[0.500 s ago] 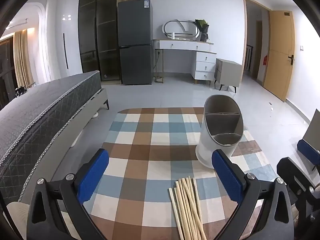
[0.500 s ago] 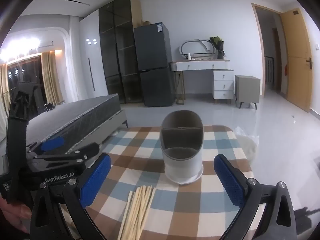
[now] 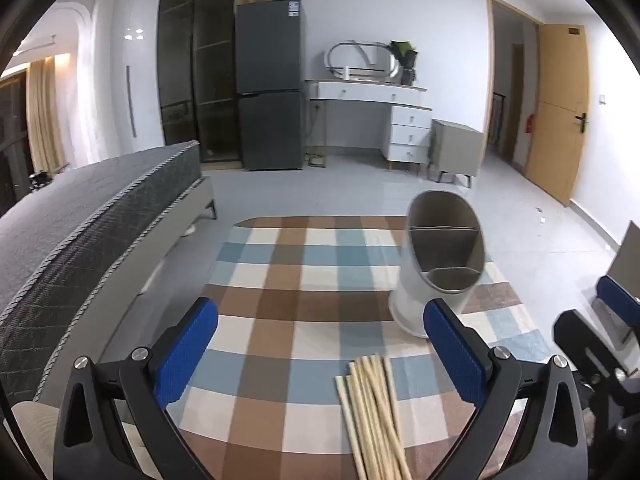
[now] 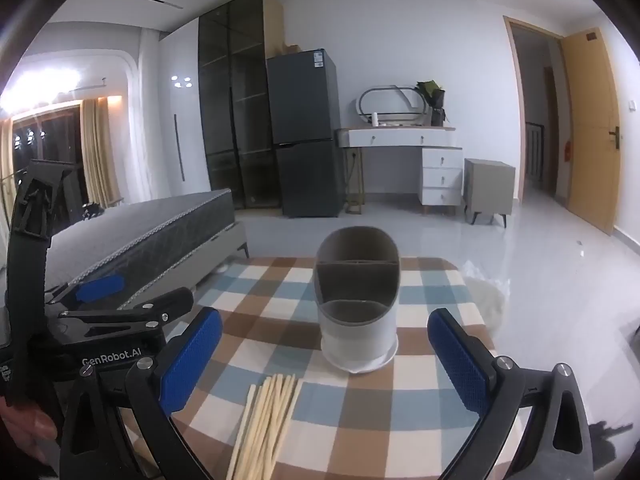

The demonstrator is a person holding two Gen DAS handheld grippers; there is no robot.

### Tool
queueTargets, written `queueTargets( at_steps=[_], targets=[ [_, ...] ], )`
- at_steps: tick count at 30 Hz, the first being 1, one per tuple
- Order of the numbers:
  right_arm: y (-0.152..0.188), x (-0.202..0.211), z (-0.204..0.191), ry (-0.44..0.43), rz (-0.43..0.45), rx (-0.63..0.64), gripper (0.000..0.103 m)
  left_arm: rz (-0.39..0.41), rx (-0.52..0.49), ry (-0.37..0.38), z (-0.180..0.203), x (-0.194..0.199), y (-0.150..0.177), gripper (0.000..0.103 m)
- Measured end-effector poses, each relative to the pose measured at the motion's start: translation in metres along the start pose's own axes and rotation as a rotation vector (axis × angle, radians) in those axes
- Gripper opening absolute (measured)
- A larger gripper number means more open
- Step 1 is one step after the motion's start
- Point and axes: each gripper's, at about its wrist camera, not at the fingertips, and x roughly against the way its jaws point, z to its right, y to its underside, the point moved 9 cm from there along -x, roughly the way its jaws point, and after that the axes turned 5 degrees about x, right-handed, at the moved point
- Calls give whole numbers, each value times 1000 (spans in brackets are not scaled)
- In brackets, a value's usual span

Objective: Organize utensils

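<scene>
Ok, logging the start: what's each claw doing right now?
Left claw: open, holding nothing.
Right claw: open, holding nothing.

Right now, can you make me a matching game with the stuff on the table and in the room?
Things:
1. chopsticks
2. utensil holder
3. fridge
4. tablecloth

Descriptions:
A. dark grey, standing by the wall
B. checked blue, brown and cream
C. pale bundle lying flat
D. upright, compartments empty

Pairs: 1-C, 2-D, 3-A, 4-B
</scene>
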Motion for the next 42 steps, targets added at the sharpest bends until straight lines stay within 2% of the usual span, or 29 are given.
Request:
queueTargets(
  at_steps=[42],
  targets=[
    [2,-1,5,8,-5,-12,103,-5,9,28,1,-1,3,100]
  ],
)
